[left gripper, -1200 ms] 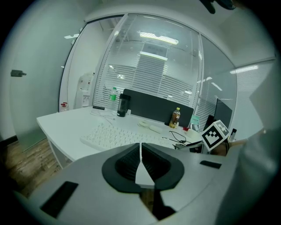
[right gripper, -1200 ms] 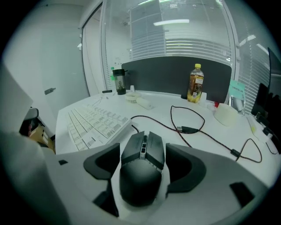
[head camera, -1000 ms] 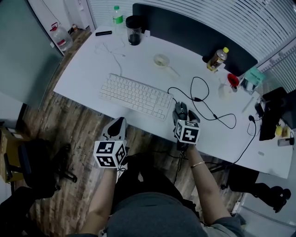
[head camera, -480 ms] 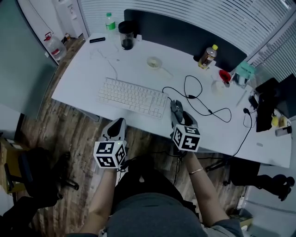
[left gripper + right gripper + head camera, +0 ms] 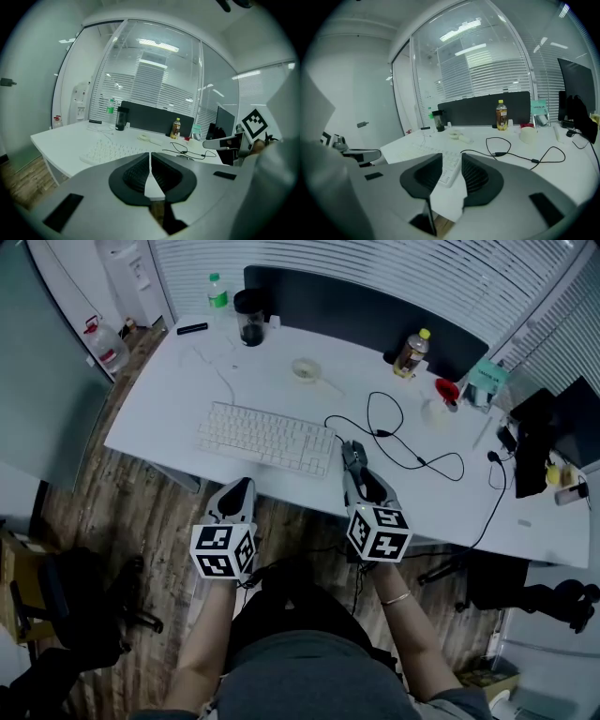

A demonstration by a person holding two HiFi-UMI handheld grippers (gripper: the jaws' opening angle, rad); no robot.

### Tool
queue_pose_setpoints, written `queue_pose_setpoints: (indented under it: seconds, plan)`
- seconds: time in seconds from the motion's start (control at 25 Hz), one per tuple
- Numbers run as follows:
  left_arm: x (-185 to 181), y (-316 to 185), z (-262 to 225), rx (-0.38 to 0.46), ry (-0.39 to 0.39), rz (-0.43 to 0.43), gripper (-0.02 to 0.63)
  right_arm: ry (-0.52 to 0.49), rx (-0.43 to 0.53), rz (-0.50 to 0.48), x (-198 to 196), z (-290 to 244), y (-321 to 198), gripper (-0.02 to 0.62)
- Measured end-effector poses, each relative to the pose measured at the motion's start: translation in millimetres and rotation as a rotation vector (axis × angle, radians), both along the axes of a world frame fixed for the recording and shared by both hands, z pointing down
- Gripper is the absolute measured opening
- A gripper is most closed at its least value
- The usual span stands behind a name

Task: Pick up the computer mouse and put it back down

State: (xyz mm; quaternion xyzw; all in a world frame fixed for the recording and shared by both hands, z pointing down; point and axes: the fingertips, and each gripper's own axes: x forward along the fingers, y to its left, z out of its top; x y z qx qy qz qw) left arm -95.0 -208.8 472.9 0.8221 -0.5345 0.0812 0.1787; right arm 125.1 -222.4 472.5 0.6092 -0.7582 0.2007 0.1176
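R claw (image 5: 451, 160) has lifted and backed off the mouse (image 5: 352, 455). Its jaws are narrow, closing on nothing. Mouse sits on desk (image 5: 178, 399) just ahead of the tips. L claw (image 5: 150, 158) fully closed, empty. Task prob done.

Mouse (image 5: 352, 454) on desk (image 5: 169, 399), R of kbd (image 5: 265, 438), seemingly apart.

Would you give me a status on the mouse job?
Left gripper shut, empty. Right gripper closing, nothing between jaws. Mouse on desk beside keyboard. Nothing in the way.
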Motion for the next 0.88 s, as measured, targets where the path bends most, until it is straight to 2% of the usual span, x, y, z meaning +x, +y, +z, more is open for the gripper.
queue_pose_setpoints:
  seconds: [0.32,0.88]
  plan:
    - [1,5,-10,0.031,-0.004,0.025,0.031,-0.053,0.058,-0.008,-18,-24,21,0.098]
    - [0,12,-20,0.06,-0.018,0.062,0.031,-0.056,0.123,0.017,-28,-44,48,0.015]
